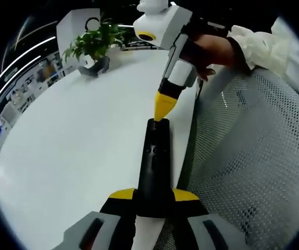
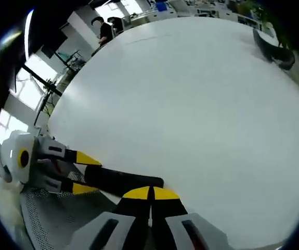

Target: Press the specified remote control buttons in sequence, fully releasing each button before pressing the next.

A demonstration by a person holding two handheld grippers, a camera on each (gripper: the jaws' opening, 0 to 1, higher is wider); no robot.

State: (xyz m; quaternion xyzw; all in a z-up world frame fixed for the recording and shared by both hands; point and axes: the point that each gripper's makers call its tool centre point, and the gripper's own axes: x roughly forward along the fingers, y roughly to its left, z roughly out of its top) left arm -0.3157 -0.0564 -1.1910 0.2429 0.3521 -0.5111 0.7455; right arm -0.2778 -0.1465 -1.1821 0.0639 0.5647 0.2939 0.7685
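Left gripper view: remote (image 1: pixel 154 166), black and slim, lies along the near edge of the white table (image 1: pixel 76 151), pointing away. The left gripper (image 1: pixel 153 200) clamps its near end, one yellow-tipped jaw on each side, closed as far as the body allows. The right gripper (image 1: pixel 164 107) comes down from above, yellow tips drawn together into one point, touching the remote's far end. Looks like a press in progress; which button, or how many are already done, cannot be read. Judged mid-sequence at best; release and any further presses remain. A hand (image 1: pixel 214 49) in a white sleeve holds the right gripper tilted steeply down. A plant (image 1: pixel 94 44) sits far off on the table; a mesh chair (image 1: pixel 248 161) is beside the edge.

Right gripper view: right gripper (image 2: pixel 150 194) jaws closed tip to tip, nothing between them, resting on the remote (image 2: pixel 126 182) end. Left gripper (image 2: pixel 84 174) enters from the left, gripping the remote's other end, held low and level. Table (image 2: pixel 191 104) beyond.
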